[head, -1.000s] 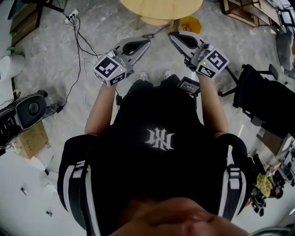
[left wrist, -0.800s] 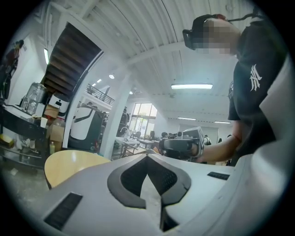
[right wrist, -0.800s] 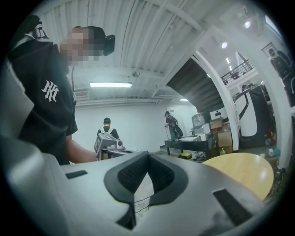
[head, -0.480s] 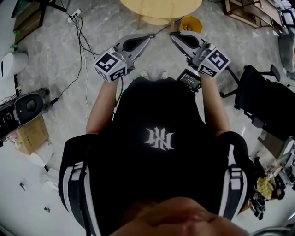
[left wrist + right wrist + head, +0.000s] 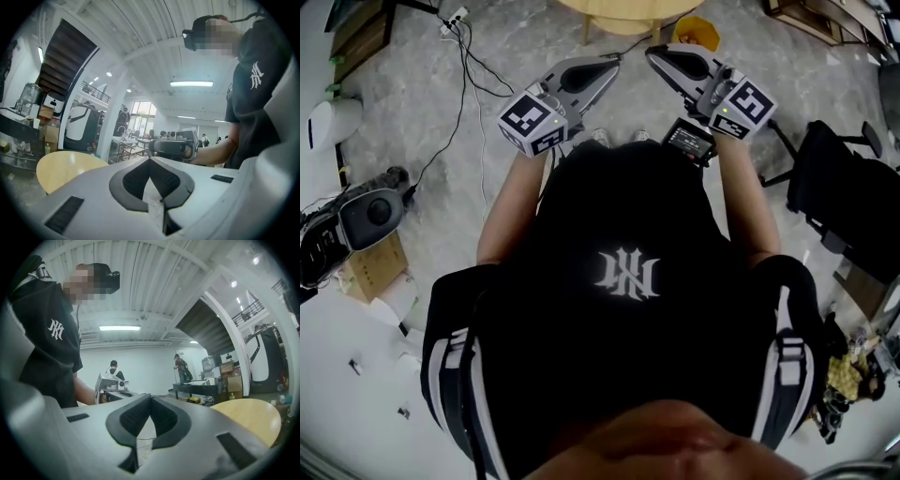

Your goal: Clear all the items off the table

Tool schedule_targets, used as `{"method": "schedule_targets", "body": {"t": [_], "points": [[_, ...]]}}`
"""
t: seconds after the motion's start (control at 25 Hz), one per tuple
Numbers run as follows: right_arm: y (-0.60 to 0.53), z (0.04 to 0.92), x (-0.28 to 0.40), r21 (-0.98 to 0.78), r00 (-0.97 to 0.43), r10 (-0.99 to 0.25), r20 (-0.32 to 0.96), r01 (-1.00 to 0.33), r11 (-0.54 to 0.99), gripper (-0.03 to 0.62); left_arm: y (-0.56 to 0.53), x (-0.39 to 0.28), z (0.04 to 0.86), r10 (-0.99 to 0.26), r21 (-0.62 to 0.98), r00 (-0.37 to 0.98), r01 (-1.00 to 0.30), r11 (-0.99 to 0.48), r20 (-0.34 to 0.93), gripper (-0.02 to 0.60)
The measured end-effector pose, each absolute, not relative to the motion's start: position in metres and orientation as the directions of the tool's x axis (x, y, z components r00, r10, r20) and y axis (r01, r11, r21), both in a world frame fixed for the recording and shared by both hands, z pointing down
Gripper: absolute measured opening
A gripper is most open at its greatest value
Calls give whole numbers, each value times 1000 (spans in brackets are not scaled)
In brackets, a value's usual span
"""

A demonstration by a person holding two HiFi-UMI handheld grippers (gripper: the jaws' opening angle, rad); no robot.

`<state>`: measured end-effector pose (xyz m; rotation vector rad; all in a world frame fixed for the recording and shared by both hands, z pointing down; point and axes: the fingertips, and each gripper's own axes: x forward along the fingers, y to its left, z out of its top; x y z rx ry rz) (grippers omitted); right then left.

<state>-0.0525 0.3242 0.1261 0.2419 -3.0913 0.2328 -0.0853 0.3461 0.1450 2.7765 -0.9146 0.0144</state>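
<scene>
Both the left hand-held gripper (image 5: 609,64) and the right hand-held gripper (image 5: 654,54) are clenched empty, short of the surface (image 5: 619,6), its items unseen; the approach step probably applies, next requiring closer reach and released jaws.

Open floor (image 5: 630,94) ahead up to table (image 5: 628,7). Cables (image 5: 467,84) left, chair (image 5: 844,197) right, yellow object (image 5: 696,34) beside table leg.

Black cables (image 5: 467,58) across marbled floor (image 5: 403,131), cardboard box (image 5: 375,269), black office chair (image 5: 851,202), yellow bin (image 5: 698,31)
</scene>
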Motion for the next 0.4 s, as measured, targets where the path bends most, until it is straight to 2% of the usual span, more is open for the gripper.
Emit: {"method": "schedule_targets", "body": {"t": [0.4], "points": [[322,127,-56,-142,-990,-130,56,-137,980,2,343,-82,144,-577,207,813,-579,-788,79,11]]}}
